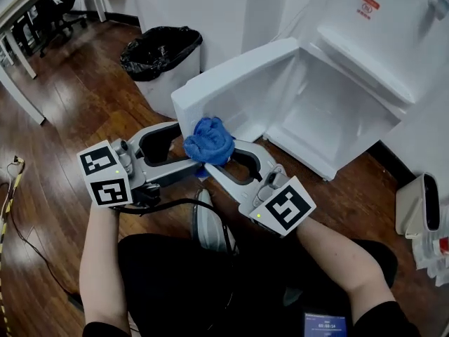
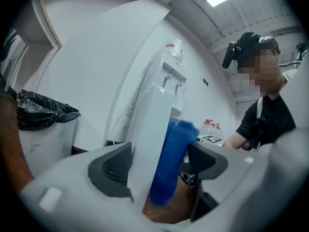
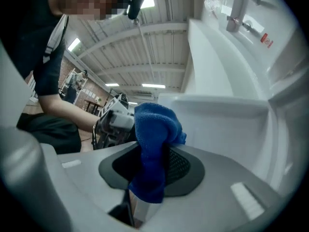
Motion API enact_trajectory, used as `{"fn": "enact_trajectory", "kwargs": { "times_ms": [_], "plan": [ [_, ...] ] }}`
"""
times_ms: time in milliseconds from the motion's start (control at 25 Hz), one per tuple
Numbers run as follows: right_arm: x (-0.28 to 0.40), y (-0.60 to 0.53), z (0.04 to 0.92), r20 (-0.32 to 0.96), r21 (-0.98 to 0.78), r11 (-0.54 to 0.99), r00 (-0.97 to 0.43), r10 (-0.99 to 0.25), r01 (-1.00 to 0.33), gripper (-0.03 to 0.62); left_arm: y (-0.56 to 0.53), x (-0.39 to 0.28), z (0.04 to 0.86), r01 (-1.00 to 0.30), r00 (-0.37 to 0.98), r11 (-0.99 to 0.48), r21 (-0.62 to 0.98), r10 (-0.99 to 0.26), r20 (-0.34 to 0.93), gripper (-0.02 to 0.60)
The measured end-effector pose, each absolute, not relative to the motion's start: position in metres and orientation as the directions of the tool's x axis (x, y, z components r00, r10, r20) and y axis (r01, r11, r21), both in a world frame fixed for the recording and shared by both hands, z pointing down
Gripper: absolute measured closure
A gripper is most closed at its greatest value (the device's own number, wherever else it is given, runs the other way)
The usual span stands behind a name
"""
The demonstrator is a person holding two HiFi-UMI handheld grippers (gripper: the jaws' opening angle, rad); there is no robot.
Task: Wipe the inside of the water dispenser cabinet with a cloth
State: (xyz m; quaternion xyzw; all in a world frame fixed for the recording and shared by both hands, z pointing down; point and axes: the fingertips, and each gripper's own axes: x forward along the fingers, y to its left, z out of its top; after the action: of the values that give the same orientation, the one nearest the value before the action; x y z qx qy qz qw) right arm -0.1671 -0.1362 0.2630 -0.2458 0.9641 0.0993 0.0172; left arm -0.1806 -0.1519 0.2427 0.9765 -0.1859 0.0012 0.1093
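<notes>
Holding what, that right gripper [image 1: 217,159]? — DESK

A bunched blue cloth [image 1: 209,141], clamped between its two dark pads [image 3: 181,166]. The right gripper view shows the fabric draped down across them and puffing out above. — PHOTOGRAPHER

And the left gripper [image 1: 184,146]? — DESK

Jaws spread wide, gripping nothing. Its own view shows the cloth and the edge of a white panel [image 2: 149,144] standing in the gap, with neither pad pressing on them. From the head view the two tools meet nose to nose at the cloth. — PHOTOGRAPHER

Where is all that against the cabinet? — DESK

At the outer corner of the cabinet door [image 1: 238,76], which stands swung open toward the person [image 1: 175,279]. The cloth touches that corner or sits just beside it; I cannot tell which. The cabinet's white inside [image 1: 344,118] lies open beyond, well apart from the cloth. The water dispenser [image 3: 234,8] shows its taps higher up in the right gripper view. — PHOTOGRAPHER

Surroundings? — DESK

A white waste bin [image 1: 163,55] lined with a black bag stands on the dark wooden floor [image 1: 63,132], just left of the door in the head view. The person, in dark clothes, holds both grippers low in front of the body. — PHOTOGRAPHER
</notes>
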Motion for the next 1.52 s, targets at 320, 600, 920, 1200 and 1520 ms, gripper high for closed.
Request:
{"fn": "enact_trajectory", "kwargs": {
  "times_ms": [320, 600, 920, 1200, 1520],
  "plan": [
    [-0.186, -0.148, 0.4, 0.254, 0.334, 0.843, -0.821, -0.511, -0.422, 0.471, -0.163, -0.189, 0.241, -0.365, 0.918, -0.877, 0.314, -0.395, -0.035, 0.198],
    [-0.142, -0.213, 0.474, 0.465, 0.403, 0.787, -0.636, -0.616, -0.467, 0.471, -0.166, -0.192, 0.244, -0.428, 0.895, -0.86, 0.277, -0.446, -0.002, 0.198],
    [-0.024, -0.302, 0.476, 0.419, 0.266, 0.538, -0.406, -0.812, -0.8, 0.471, -0.177, -0.19, 0.248, -0.466, 0.876, -0.842, 0.27, -0.482, 0.009, 0.201],
    [-0.021, -0.288, 0.423, 0.321, -0.085, 0.562, -0.557, -0.766, -0.823, 0.471, -0.171, -0.234, 0.19, -0.565, 0.785, -0.805, 0.183, -0.592, -0.179, 0.337],
    [-0.019, -0.166, 0.246, 0.117, -0.259, 0.779, -0.819, -0.561, -0.571, 0.47, -0.111, -0.205, 0.103, -0.726, 0.685, -0.675, -0.134, -0.689, -0.237, 0.553]
  ]
}}
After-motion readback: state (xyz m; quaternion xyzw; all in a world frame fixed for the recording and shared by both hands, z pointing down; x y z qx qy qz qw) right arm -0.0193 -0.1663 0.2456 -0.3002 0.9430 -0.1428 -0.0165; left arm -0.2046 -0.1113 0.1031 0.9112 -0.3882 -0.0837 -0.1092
